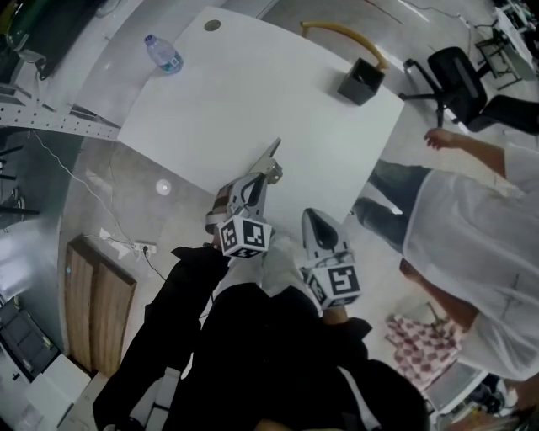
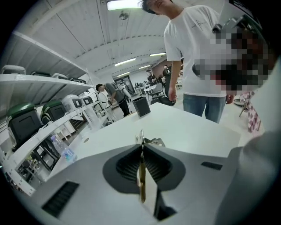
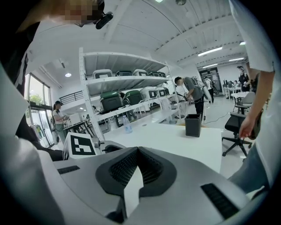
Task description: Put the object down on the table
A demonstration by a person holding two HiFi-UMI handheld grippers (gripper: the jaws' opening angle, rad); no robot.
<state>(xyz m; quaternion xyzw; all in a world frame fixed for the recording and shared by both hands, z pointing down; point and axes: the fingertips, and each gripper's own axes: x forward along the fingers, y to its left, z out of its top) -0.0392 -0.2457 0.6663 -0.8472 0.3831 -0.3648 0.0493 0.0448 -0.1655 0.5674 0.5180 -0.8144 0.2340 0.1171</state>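
Left gripper clamps a thin metal piece over the white table, right gripper closed and empty beside it, black box well beyond.

White table bears water bottle, black box.

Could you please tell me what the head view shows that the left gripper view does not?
Only the head view shows a wooden cabinet and the marker cubes. Only the left gripper view shows ceiling lights and distant people. Both show the table, bottle, black box and the metal piece held in the left gripper's shut jaws.
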